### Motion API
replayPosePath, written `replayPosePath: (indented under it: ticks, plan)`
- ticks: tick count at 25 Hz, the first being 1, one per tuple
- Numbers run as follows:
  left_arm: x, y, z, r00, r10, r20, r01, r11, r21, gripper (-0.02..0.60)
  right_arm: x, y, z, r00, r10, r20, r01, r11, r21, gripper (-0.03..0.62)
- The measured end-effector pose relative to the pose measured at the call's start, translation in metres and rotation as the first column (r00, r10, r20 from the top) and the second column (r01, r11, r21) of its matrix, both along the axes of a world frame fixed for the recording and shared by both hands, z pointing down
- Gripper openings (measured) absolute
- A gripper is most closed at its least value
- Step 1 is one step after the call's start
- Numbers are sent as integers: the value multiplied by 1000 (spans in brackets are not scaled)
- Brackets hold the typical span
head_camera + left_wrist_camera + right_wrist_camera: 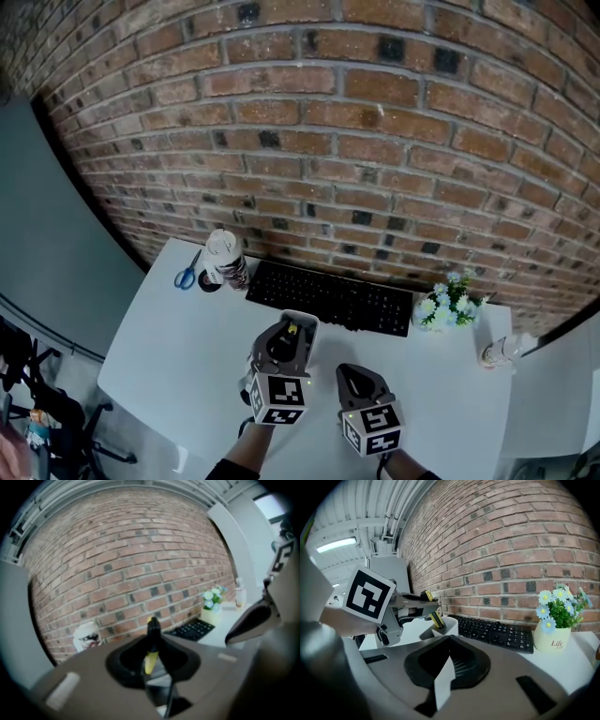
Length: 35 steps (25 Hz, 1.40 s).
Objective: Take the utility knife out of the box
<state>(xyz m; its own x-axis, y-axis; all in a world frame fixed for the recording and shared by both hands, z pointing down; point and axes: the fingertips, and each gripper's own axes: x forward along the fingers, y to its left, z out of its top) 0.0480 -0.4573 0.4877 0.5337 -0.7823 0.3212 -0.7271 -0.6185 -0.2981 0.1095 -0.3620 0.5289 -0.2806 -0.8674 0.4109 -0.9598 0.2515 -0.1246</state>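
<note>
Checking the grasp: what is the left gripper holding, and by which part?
The left gripper holds the yellow-and-black utility knife around its middle. The knife's ends stick out above and below the jaws.

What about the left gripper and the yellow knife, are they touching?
Touching. In the right gripper view the left gripper clamps the knife, holding it over the white box.

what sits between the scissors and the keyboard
A white bottle with a dark label, seen in the head view, between the scissors and the keyboard.
</note>
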Motion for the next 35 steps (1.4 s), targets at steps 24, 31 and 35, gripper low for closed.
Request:
replayPosePath:
  ticks: [24, 31, 35]
  plan:
    - [-81, 62, -81, 989, -125, -80, 135, 982, 130, 75, -55, 31, -50, 993, -116, -7, 116, 988, 98, 8]
    - [-117, 93, -94, 985, -150, -89, 162, 976, 147, 75, -85, 48, -64, 990, -144, -14, 144, 982, 124, 8]
    - [-140, 115, -99, 981, -165, -97, 179, 971, 156, 75, -105, 59, -72, 988, -155, -22, 157, 977, 142, 8]
